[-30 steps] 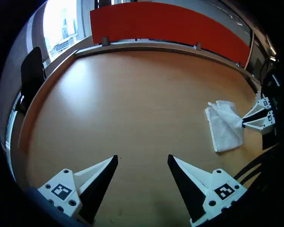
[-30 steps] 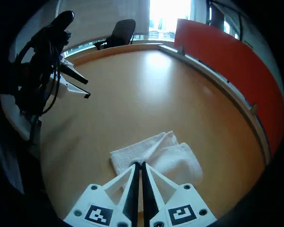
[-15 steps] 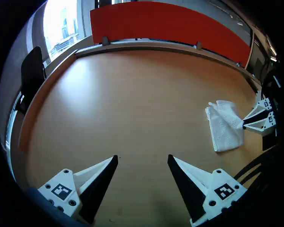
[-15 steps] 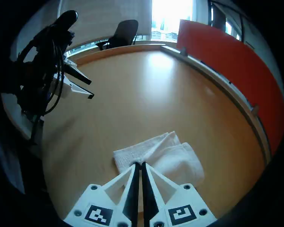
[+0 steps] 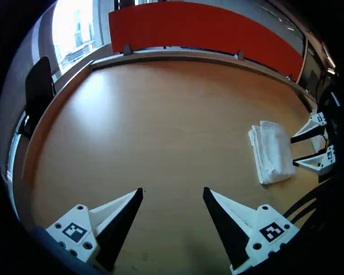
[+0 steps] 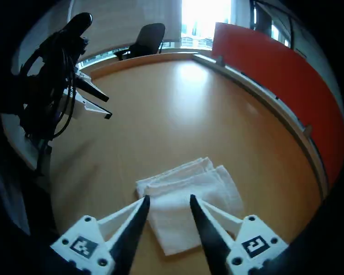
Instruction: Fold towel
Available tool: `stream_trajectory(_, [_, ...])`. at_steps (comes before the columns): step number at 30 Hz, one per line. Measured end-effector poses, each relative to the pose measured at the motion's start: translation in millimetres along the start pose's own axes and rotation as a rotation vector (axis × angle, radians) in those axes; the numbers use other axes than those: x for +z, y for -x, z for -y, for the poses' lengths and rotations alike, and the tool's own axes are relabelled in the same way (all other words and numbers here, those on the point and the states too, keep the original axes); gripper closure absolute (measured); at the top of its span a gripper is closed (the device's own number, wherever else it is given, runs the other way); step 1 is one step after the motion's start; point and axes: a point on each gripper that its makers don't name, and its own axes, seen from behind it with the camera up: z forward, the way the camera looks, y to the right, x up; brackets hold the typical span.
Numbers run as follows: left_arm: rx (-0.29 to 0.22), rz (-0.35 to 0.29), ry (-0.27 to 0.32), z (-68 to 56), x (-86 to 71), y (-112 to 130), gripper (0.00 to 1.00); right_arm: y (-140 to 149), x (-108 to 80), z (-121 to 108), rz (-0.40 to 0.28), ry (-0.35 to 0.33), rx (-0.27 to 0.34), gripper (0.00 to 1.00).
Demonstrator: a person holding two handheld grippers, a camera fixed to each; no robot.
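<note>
**Q:** Towel: location?

**A:** Left gripper view, read across. Chair point(image 5: 36, 91): at the table's left edge. Left gripper point(image 5: 172, 192): low centre, jaws spread wide, nothing between them. Towel point(image 5: 273, 153): flat on the table point(image 5: 163, 119), well off to the right and well apart from that gripper. Right gripper point(image 5: 292, 150): just beside the towel's right-hand long edge, fingers parted, holding nothing.

**Q:** And the right gripper view?

**A:** The left gripper is far off at the upper left, also spread. The towel is low centre, directly ahead of the right gripper's parted fingertips, with its near part lying between and beneath them. I cannot tell if a fingertip rests on the cloth. Red partition point(image 6: 282, 78): along the table's far right side.

**Q:** Progress?

**A:** Judged well advanced. The towel is a compact rectangle of several stacked layers. The layered edges show along its left side in the left gripper view. Neither tool has hold of it. What may be left is one more fold or some squaring of the edges, or nothing at all. The frames do not settle that.

**Q:** Orientation?

**A:** The long axis runs from near to far in the left gripper view, with the far end pointing roughly toward the partition. It appears to lie crosswise to the right gripper's fingers.
</note>
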Motion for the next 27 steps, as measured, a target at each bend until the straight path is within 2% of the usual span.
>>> stream_trajectory(3, [0.001,-0.002,0.001,-1.0,-0.2,-1.3,0.02,4.2,-1.3,-0.7,0.010,0.005,0.007,0.24])
stream_trajectory(11, [0.002,-0.003,0.002,-3.1,0.0,-2.3,0.02,19.7,-5.0,0.7,0.023,0.020,0.043,0.24])
stream_trajectory(27, [0.013,-0.009,0.006,-7.7,-0.7,-5.7,0.03,76.6,-20.3,3.0,0.090,0.064,0.119,0.24])
